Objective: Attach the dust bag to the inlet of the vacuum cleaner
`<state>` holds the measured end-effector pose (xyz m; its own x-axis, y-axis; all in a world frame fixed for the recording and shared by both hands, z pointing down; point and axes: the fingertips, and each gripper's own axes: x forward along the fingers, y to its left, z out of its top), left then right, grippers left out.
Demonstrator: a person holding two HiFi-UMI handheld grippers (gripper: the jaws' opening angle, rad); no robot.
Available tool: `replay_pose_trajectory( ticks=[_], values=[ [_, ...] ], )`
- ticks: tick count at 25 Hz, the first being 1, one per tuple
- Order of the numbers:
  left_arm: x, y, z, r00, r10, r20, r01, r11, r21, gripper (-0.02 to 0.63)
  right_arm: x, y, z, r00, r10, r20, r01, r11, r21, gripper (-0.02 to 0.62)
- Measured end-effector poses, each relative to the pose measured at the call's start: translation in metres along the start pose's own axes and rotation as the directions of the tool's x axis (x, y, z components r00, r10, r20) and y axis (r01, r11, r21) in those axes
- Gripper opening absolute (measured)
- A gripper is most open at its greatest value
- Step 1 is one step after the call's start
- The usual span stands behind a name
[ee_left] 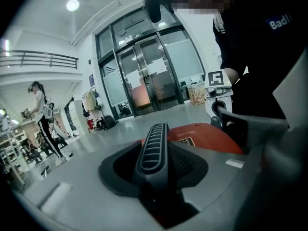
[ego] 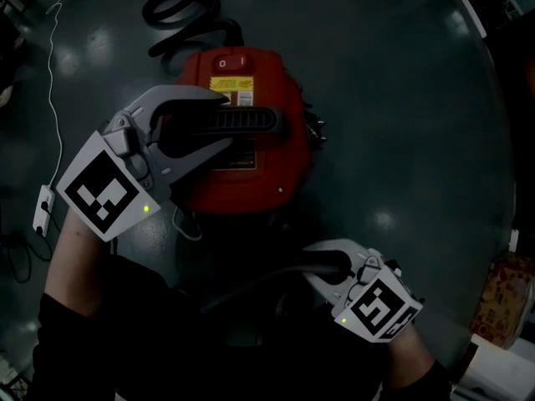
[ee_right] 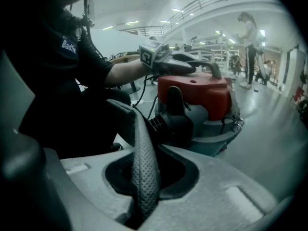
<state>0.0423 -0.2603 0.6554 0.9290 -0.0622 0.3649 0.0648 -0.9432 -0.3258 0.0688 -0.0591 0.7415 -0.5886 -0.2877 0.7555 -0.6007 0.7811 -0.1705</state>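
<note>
A red vacuum cleaner (ego: pixel 251 186) stands on a dark floor (ego: pixel 401 98) as a person crouches over it with a gripper in each hand. The left gripper (ego: pixel 227 119) is clamped on the ribbed black carry handle (ego: pixel 247 122) atop the machine, one jaw on either side of it. The right gripper (ego: pixel 311 263) sits lower, at the near side of the machine, well apart from the handle, its jaws almost pressed together with nothing seen between them. The right gripper view looks onto a black ribbed inlet fitting (ee_right: pixel 168 121) on the vacuum's front. The dust bag cannot be made out in the dark patch there.
</note>
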Motion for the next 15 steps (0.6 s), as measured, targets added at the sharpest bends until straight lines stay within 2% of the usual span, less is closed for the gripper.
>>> replay_pose_trajectory(
  ticks=[3, 5, 7, 11, 15],
  values=[
    [0.0006, 0.0, -0.0002, 1.0, 0.002, -0.002, -0.002, 1.0, 0.001, 0.144, 0.0003, -0.0067, -0.0056, 0.998, -0.033, 0.044, 0.028, 0.994, 0.103, 0.046],
    [0.0006, -0.0001, -0.0001, 1.0, 0.002, -0.002, -0.002, 1.0, 0.002, 0.144, 0.0009, -0.0084, -0.0078, 0.997, -0.044, 0.069, 0.035, 0.99, 0.134, 0.046],
    [0.0002, -0.0003, -0.0002, 1.0, 0.002, -0.002, -0.002, 1.0, 0.001, 0.146, 0.0019, -0.0064, -0.006, 0.996, -0.043, 0.078, 0.034, 0.993, 0.113, 0.046],
    [0.0005, -0.0001, -0.0008, 1.0, 0.003, -0.003, -0.003, 1.0, 0.001, 0.146, 0.0024, -0.0053, 0.001, 0.999, -0.028, 0.029, 0.027, 0.999, 0.044, 0.046],
    [0.0006, 0.0, -0.0009, 1.0, 0.005, -0.007, -0.005, 1.0, 0.002, 0.146, 0.0039, -0.009, -0.0007, 0.999, -0.023, 0.028, 0.019, 0.993, 0.117, 0.048]
  ],
)
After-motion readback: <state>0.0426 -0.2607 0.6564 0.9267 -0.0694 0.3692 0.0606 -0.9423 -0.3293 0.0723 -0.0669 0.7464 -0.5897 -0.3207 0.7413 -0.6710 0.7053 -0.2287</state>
